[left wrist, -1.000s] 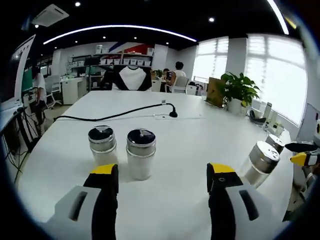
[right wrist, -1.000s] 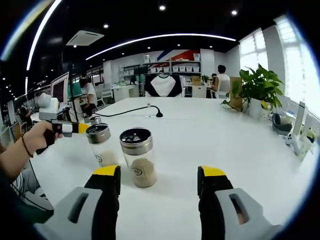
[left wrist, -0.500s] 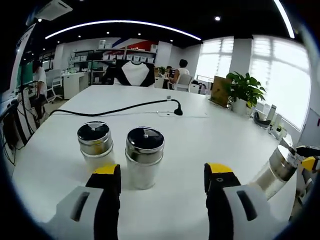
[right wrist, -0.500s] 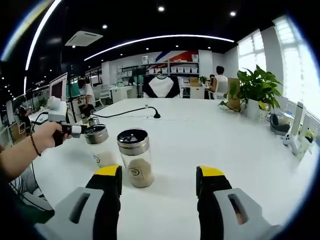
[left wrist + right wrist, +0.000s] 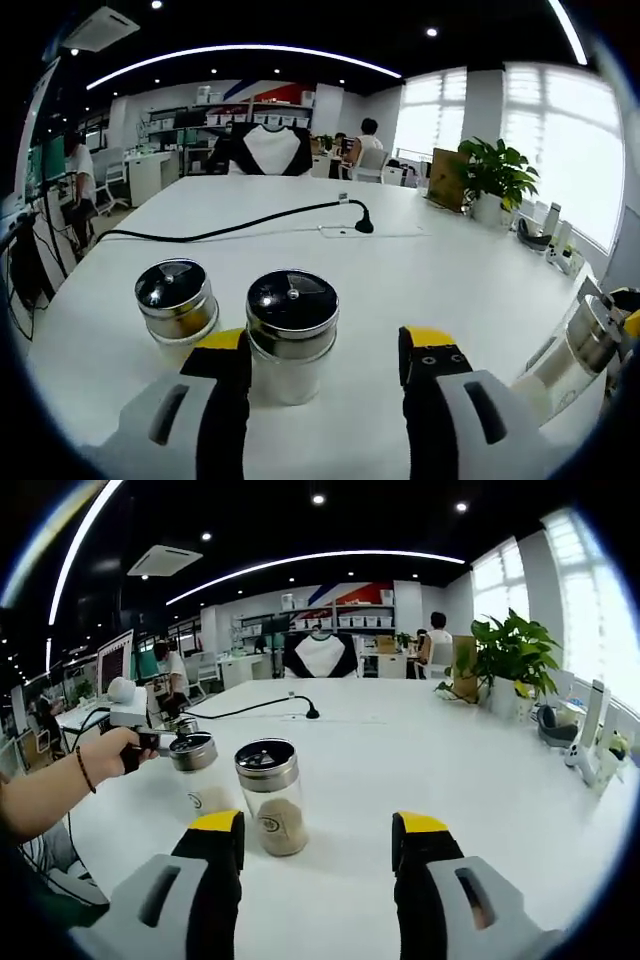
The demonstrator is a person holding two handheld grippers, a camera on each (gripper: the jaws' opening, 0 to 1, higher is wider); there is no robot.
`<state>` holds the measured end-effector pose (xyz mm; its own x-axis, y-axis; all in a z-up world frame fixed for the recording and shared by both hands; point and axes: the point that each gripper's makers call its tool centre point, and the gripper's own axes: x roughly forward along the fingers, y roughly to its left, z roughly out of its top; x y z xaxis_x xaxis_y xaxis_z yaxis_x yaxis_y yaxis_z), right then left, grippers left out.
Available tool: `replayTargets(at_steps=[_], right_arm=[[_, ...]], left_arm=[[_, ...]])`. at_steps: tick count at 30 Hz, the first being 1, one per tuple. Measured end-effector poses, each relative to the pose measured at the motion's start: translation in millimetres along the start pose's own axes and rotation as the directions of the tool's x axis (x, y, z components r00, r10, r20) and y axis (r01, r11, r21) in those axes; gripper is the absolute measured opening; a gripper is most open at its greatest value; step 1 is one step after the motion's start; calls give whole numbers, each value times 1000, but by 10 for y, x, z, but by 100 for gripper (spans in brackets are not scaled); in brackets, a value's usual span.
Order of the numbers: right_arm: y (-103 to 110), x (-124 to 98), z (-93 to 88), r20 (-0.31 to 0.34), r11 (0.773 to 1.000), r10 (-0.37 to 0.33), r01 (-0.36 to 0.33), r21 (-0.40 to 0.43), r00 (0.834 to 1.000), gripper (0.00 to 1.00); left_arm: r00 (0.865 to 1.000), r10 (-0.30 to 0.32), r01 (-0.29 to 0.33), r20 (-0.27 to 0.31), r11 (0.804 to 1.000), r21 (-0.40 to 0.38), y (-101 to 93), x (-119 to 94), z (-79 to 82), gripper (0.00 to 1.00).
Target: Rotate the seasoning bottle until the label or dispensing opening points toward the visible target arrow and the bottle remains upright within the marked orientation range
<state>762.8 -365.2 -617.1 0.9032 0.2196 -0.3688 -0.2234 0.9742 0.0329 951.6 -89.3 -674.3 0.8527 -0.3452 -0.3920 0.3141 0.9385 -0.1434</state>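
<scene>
In the left gripper view, the left gripper [image 5: 322,365] rises from the near edge with its two yellow-tipped jaws spread wide and nothing between them. On the white table [image 5: 440,270], a clear seasoning bottle with a round chrome lid [image 5: 291,318] stands upright just beyond the left jaw, partly behind its tip. A second chrome-lidded bottle [image 5: 176,303] stands just beside it on the left. At the far right edge a third steel-capped bottle [image 5: 580,350] appears tilted by the lens, with a yellow gripper tip at its right side. A black cable [image 5: 225,226] runs across the far half of the table, ending at a small black plug [image 5: 365,226]. A green potted plant [image 5: 492,180] sits far right by the bright windows.

In the right gripper view, the right gripper [image 5: 316,845] also shows its jaws spread apart and empty. A clear glass bottle holding tan seasoning under a perforated metal lid [image 5: 271,795] stands upright just beyond and between the jaws, nearer the left one. Left of it stands another shaker with pale contents [image 5: 198,774]. The other gripper comes in from the left, held by a hand [image 5: 113,756] with a wrist bracelet, its tip at that shaker's lid; whether it touches I cannot tell. The plant [image 5: 510,658] is far right.
</scene>
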Motion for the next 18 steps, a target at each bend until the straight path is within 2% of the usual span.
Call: replayTargets(at_steps=[14, 18], right_arm=[[-1, -16, -22, -5, 1000, 0, 0, 8, 1000, 60], [7, -17, -19, -4, 1000, 4, -4, 8, 1000, 60]], left_arm=[[1000, 11, -11, 13, 999, 41, 58, 91, 37, 52], [1000, 19, -20, 16, 999, 47, 82, 106, 43, 44]])
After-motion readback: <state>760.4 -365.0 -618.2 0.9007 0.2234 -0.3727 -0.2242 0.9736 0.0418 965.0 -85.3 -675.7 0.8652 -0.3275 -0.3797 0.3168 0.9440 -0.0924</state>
